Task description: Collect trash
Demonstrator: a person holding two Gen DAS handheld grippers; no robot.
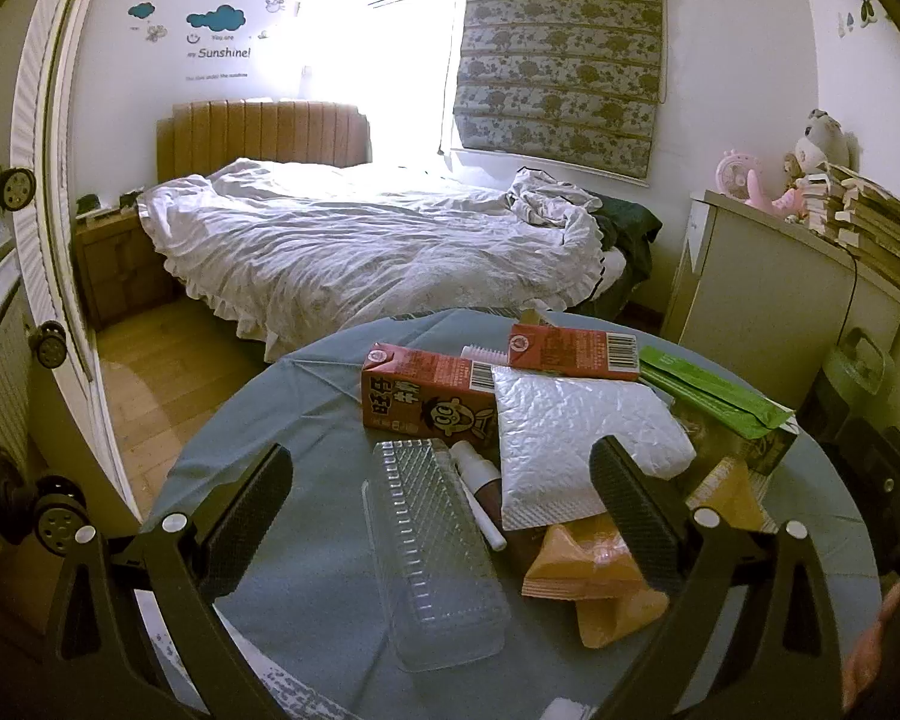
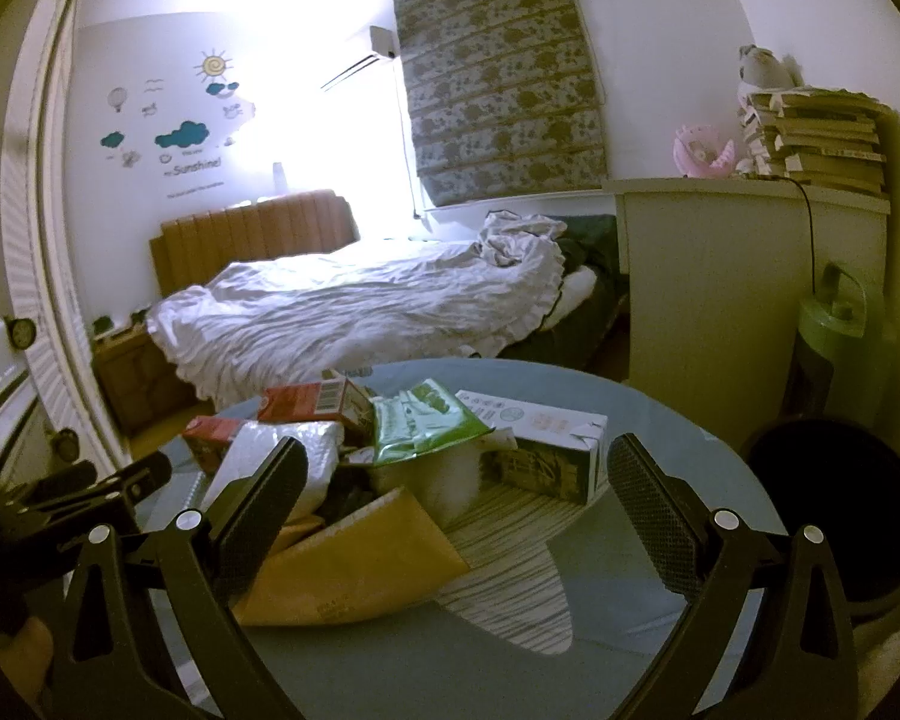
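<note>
Trash lies heaped on a round blue table (image 1: 306,420). In the left wrist view I see a clear plastic tray (image 1: 435,552), two red milk cartons (image 1: 426,390) (image 1: 573,351), a silver bubble mailer (image 1: 576,444), a small white tube (image 1: 480,498), orange wrappers (image 1: 600,588) and a green packet (image 1: 714,396). My left gripper (image 1: 444,504) is open above the tray and tube, holding nothing. In the right wrist view my right gripper (image 2: 456,492) stands open over a yellow padded envelope (image 2: 354,570), with a green wrapper (image 2: 426,426) and a white-and-dark carton (image 2: 546,450) beyond it.
A black round bin (image 2: 834,516) sits at the table's right edge, a green canister (image 2: 840,348) behind it. A white cabinet (image 2: 714,276) carries stacked books (image 2: 822,144). The unmade bed (image 1: 354,252) lies beyond the table. A striped cloth (image 2: 522,576) shows on the table.
</note>
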